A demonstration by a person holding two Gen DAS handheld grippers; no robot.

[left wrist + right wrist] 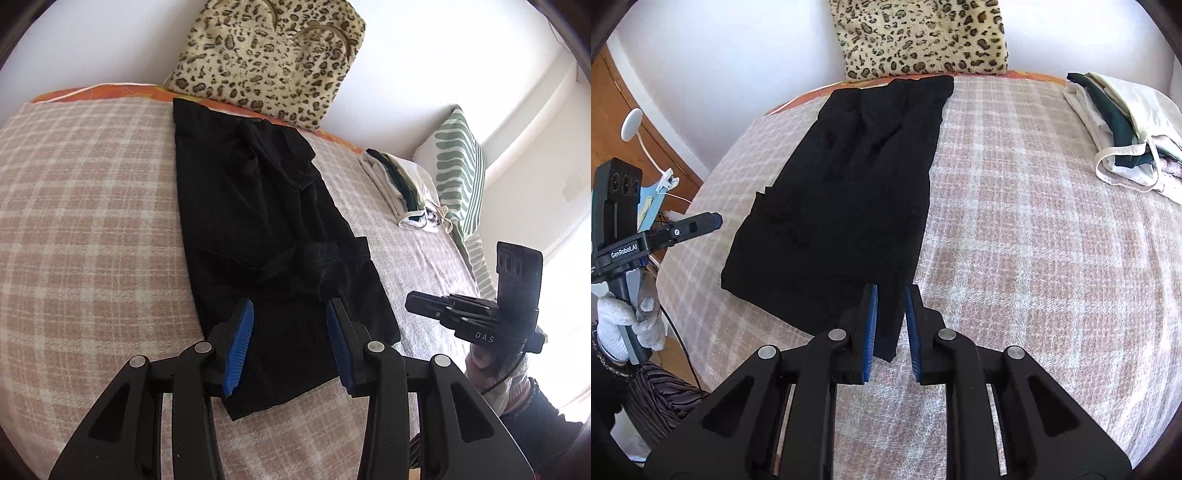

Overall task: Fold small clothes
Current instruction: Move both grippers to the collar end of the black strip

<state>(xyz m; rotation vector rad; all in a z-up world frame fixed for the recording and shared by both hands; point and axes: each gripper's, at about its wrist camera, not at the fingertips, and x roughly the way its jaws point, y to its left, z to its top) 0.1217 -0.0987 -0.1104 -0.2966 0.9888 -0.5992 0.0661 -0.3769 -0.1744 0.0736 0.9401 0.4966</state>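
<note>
A black garment [266, 229] lies folded lengthwise on the checked blanket [92, 221], running away from me; it also shows in the right wrist view [849, 199]. My left gripper [290, 310] is open, its blue pads [240, 343] above the garment's near end. My right gripper [891, 295] is open with a narrow gap, its blue pads [871, 328] straddling the garment's near right corner without pinching it. The right gripper also shows from the side in the left wrist view [413, 302], and the left gripper in the right wrist view [716, 220].
A leopard-print cushion [273, 59] leans on the wall behind the garment. A pile of folded light and green clothes [1123, 129] lies at the right. A green-striped pillow [458, 177] stands beyond it. A wooden cabinet [646, 140] is at the left of the bed.
</note>
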